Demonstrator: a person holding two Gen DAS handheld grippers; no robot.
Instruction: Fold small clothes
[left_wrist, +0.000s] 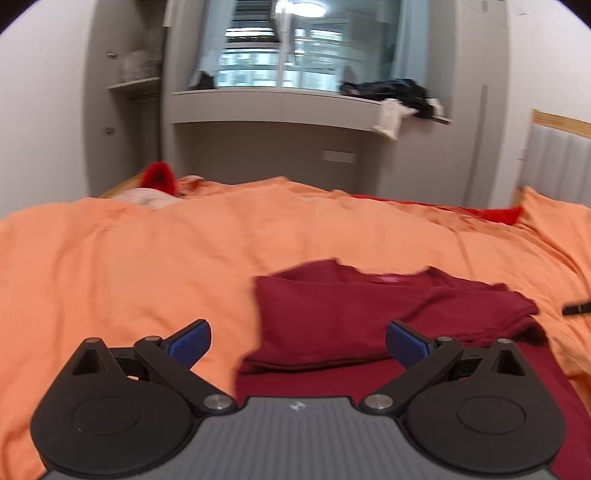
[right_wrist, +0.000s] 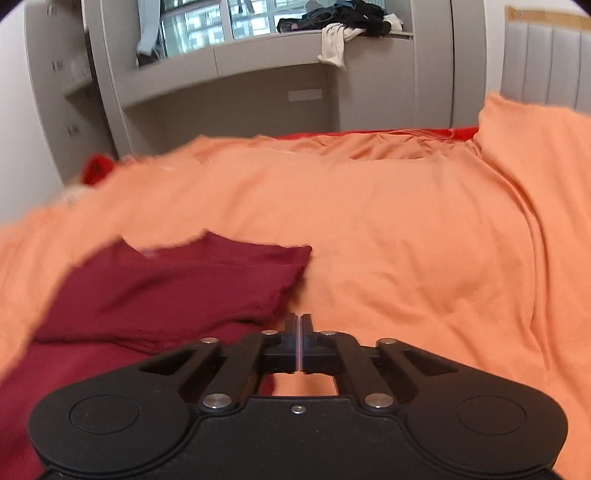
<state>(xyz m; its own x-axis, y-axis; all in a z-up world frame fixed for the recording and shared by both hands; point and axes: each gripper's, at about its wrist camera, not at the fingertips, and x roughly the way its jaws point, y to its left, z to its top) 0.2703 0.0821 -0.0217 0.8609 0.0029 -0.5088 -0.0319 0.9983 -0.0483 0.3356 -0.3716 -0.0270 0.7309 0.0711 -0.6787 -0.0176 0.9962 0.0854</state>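
Observation:
A dark red shirt (left_wrist: 354, 314) lies partly folded on the orange bedspread (left_wrist: 129, 266), its top part doubled over the lower part. My left gripper (left_wrist: 297, 345) is open and empty, just above the shirt's near left part. In the right wrist view the shirt (right_wrist: 166, 291) lies at the lower left. My right gripper (right_wrist: 299, 321) is shut with nothing visible between its fingers, just off the shirt's right edge over the bedspread (right_wrist: 406, 240).
A grey window ledge (left_wrist: 277, 107) behind the bed carries a pile of dark and white clothes (left_wrist: 399, 96). A red item (left_wrist: 159, 177) lies at the bed's far left. A padded headboard (left_wrist: 561, 162) stands at the right. A small black object (left_wrist: 576, 308) lies on the bedspread at the right.

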